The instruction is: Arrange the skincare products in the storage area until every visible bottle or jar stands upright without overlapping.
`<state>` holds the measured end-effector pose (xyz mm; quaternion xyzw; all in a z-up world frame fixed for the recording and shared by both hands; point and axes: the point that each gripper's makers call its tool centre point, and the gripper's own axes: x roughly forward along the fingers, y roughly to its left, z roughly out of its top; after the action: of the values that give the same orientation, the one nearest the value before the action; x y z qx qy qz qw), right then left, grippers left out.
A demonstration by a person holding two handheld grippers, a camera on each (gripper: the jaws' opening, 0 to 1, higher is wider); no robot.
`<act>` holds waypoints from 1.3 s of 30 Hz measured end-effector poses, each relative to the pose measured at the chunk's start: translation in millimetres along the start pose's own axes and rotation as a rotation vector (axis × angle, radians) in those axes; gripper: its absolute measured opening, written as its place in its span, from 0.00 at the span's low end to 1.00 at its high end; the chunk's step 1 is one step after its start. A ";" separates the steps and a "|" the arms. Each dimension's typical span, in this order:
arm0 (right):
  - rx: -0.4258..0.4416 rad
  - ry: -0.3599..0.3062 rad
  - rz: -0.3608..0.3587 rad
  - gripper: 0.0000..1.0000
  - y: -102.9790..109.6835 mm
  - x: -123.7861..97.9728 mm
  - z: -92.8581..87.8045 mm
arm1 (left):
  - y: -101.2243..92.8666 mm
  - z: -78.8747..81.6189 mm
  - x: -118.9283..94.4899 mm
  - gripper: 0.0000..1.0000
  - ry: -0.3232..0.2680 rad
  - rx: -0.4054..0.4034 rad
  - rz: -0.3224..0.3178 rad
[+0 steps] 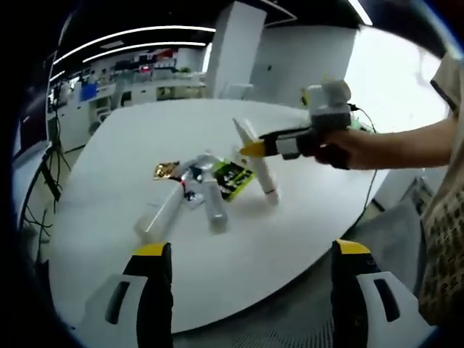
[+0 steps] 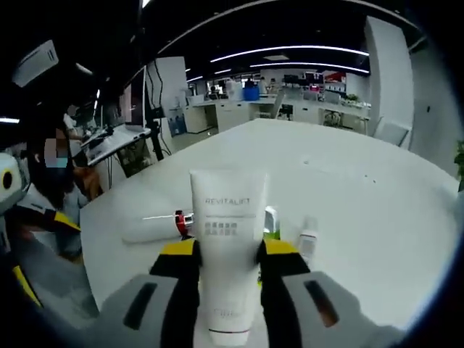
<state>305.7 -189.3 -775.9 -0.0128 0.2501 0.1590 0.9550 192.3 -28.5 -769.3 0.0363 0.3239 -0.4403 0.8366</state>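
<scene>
A white tube marked REVITALIFT stands between the jaws of my right gripper, which is shut on it. In the left gripper view that right gripper holds the same white tube tilted above the round white table. Left of it lies a heap of products: a white tube, a white bottle, a green and black packet and a gold item. My left gripper hangs open at the table's near edge with nothing between its jaws.
Behind the held tube in the right gripper view lie a white tube with a red band, a green item and a small white bottle. A person's hand grips the right gripper. Desks and a pillar stand beyond the table.
</scene>
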 end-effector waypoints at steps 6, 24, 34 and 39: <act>0.016 -0.031 -0.008 0.31 3.9 -16.7 0.8 | -4.1 3.7 0.1 0.89 0.003 0.042 0.005; 0.072 -0.147 -0.005 0.31 30.4 -72.8 14.8 | -44.7 122.7 19.8 0.84 -0.215 0.030 -0.109; 0.039 -0.178 0.000 0.31 41.4 -97.4 22.6 | -69.3 143.9 46.2 0.69 -0.198 0.045 -0.173; 0.001 -0.179 0.003 0.31 47.0 -106.6 25.6 | -89.0 148.7 50.6 0.54 -0.196 0.092 -0.218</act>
<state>215.4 -173.8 -699.6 0.0024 0.1639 0.1608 0.9733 220.8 -170.3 -661.2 -0.0040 0.2219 -0.5442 0.8091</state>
